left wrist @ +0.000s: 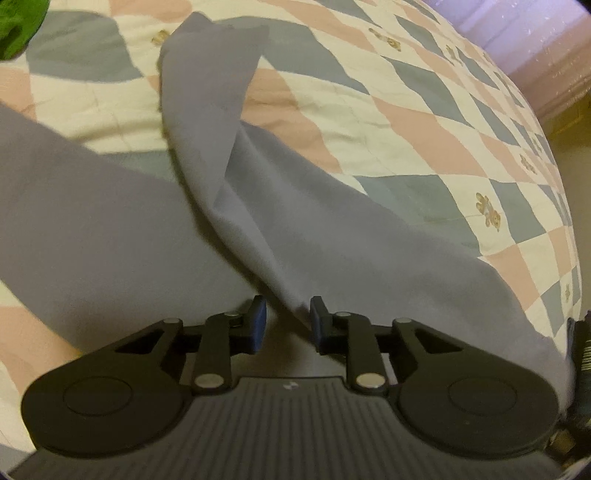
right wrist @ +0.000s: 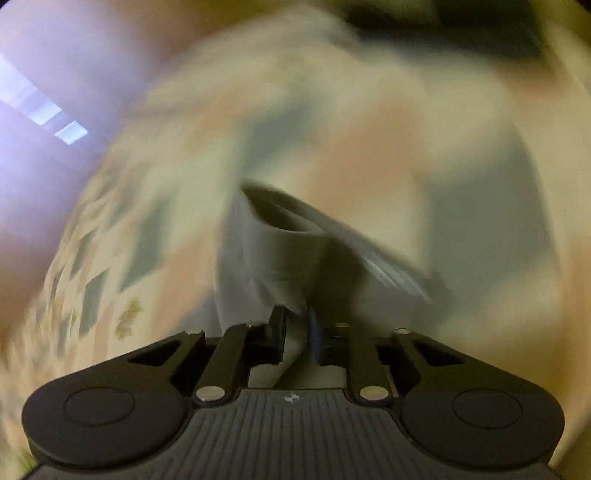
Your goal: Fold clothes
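Grey garment (left wrist: 280, 221) stretching lengthwise ahead of left gripper (left wrist: 288, 321), fingers spread, cloth between; right gripper (right wrist: 297, 328) pinching its edge.

Garment (left wrist: 207, 206) on quilt (left wrist: 424, 122)

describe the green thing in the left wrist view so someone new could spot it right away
Start from the checked quilt covering the bed, then go to its far left corner, beyond the grey garment. The green cloth bunched there is the only bright green item.
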Tool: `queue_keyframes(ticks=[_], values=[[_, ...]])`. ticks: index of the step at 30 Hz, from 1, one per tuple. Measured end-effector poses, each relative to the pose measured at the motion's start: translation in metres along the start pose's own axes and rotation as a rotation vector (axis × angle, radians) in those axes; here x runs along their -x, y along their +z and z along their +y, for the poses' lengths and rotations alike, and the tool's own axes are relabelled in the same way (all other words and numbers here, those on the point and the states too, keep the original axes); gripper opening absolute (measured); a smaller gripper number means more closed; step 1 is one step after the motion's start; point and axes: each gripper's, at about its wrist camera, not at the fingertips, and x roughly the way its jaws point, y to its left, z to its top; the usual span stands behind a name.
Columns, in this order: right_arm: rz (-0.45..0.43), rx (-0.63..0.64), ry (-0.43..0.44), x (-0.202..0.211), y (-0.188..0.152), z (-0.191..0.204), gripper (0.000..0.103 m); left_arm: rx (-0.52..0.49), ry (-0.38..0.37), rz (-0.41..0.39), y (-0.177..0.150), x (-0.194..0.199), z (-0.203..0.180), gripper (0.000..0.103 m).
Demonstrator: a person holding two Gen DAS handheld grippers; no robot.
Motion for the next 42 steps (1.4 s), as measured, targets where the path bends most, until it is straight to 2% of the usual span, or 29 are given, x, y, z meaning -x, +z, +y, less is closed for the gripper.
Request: queue_keyframes(ticks=[1,3,5,7,13,16,17,18,19,20,23,26,31,38,39,41,42], values=[[0.024,-0.068,0.003,0.000,-0.002,-0.017,0.023,0.013,-0.006,0.006,0.000,0.000,0.001,0.024],[0.024,-0.157,0.045,0.005,-0.006,-0.036,0.033,0.027,-0.025,0.008,0.000,-0.001,0.001,0.028],[-0.019,-0.158,0.094,0.011,-0.005,-0.035,0.050,0.036,-0.034,0.009,0.001,-0.003,0.000,0.030],[-0.052,-0.132,0.110,0.010,0.001,-0.026,0.053,0.054,-0.041,0.011,0.002,-0.006,0.000,0.032],[-0.059,-0.198,0.074,-0.002,0.005,-0.033,0.053,0.217,-0.107,-0.006,0.001,-0.013,0.019,0.036],[-0.063,-0.214,0.064,-0.006,0.008,-0.034,0.052,0.267,-0.122,-0.031,0.004,-0.017,0.030,0.036],[-0.066,-0.209,0.065,-0.007,0.009,-0.034,0.051,0.271,-0.121,-0.041,0.006,-0.018,0.033,0.032],[-0.068,-0.204,0.067,-0.007,0.010,-0.033,0.048,0.265,-0.119,-0.055,0.009,-0.017,0.034,0.024],[-0.071,-0.198,0.068,-0.008,0.011,-0.033,0.033,0.247,-0.116,-0.073,0.011,-0.015,0.033,0.016],[-0.072,-0.179,0.069,-0.004,0.012,-0.031,0.018,0.216,-0.119,-0.106,0.013,-0.009,0.031,0.000],[-0.076,-0.121,0.071,0.006,0.016,-0.026,0.008,0.114,-0.125,-0.204,0.015,0.016,0.022,0.000],[-0.079,-0.062,0.074,0.016,0.021,-0.021,0.007,0.019,-0.120,-0.280,0.007,0.047,0.015,0.000],[-0.071,0.007,0.071,0.030,0.024,-0.018,0.007,-0.019,-0.076,-0.273,-0.015,0.067,0.025,0.000],[-0.002,0.031,-0.022,0.005,0.016,-0.034,0.007,-0.065,0.010,-0.202,-0.041,0.033,0.035,0.001],[0.000,0.034,-0.041,0.001,0.015,-0.035,0.009,-0.066,0.025,-0.184,-0.043,0.026,0.035,0.002],[0.025,0.031,-0.072,-0.007,0.013,-0.035,0.027,-0.083,0.064,-0.177,-0.045,0.023,0.034,0.010],[0.027,0.037,-0.093,-0.007,0.013,-0.032,0.029,-0.095,0.083,-0.177,-0.046,0.024,0.033,0.015]])
